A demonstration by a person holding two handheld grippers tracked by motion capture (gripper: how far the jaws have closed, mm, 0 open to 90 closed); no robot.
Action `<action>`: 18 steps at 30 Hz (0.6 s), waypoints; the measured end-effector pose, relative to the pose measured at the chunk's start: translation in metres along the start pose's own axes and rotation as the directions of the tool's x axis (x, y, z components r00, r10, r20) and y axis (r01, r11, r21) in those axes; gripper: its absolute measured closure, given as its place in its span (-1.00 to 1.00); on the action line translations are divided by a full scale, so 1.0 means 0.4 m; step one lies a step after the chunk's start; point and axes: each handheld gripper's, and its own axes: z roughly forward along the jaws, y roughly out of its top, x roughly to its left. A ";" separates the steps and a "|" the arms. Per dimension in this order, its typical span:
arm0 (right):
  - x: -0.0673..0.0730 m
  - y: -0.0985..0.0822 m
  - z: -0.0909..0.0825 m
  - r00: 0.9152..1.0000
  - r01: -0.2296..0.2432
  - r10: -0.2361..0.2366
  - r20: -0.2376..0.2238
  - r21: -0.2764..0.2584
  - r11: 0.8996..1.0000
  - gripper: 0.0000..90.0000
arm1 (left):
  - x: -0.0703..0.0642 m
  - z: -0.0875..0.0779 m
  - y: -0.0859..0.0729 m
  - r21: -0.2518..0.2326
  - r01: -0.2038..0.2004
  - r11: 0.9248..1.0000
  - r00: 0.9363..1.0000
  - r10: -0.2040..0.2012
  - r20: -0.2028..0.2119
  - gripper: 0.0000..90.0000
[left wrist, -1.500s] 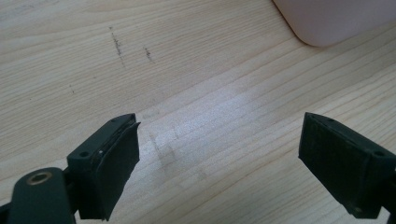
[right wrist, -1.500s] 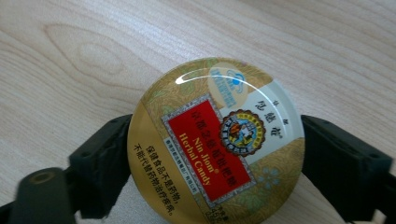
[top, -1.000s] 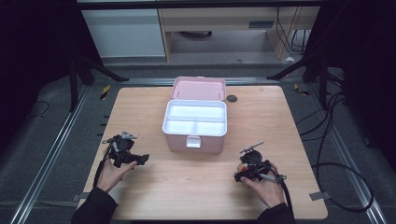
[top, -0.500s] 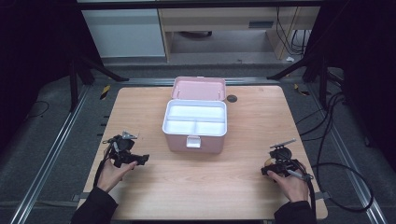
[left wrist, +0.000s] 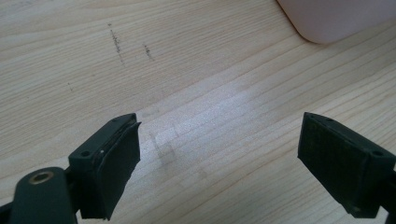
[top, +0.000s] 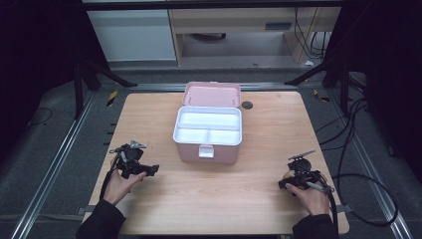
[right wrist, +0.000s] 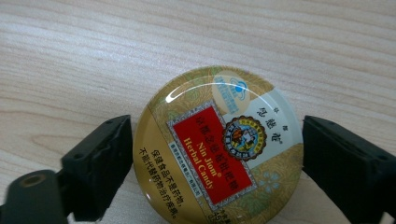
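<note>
Right gripper (right wrist: 212, 154), near the table's (top: 149, 114) front-right corner, straddles a round Nin Jiom Herbal Candy tin (right wrist: 217, 147) lying flat on the wood; its jaws have just been opening, the left pad about touching the tin's rim, the right pad just clear. Left gripper (left wrist: 219, 163) hovers with jaws wide and empty over bare wood at front-left. The open pink storage box (top: 208, 134) sits mid-table, well apart from both.

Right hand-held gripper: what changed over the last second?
The right hand-held gripper slid toward the table's right edge and its jaws have just been opening; a round candy tin sits between them, apparently unpressed. The left hand-held gripper and pink box stayed put.
</note>
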 end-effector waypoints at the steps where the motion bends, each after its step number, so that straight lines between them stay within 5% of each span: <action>1: 0.000 0.000 -0.002 1.000 -0.001 0.001 0.000 -0.011 1.000 -0.77 | -0.001 -0.001 0.001 0.000 -0.003 1.000 1.000 0.003 0.000 -0.72; 8: -0.002 0.013 -0.042 0.999 -0.010 0.014 0.033 -0.124 0.992 -0.76 | -0.006 -0.033 0.019 -0.056 -0.001 0.998 1.000 0.001 0.004 -0.70; 13: 0.005 0.035 -0.089 1.000 -0.011 0.014 0.010 -0.275 0.961 -0.68 | -0.012 -0.069 0.044 -0.124 0.003 0.992 1.000 -0.003 0.006 -0.64; 18: 0.034 0.077 -0.121 0.999 0.015 -0.032 -0.034 -0.401 0.916 -0.62 | -0.022 -0.090 0.087 -0.190 -0.002 0.982 1.000 0.004 0.007 -0.59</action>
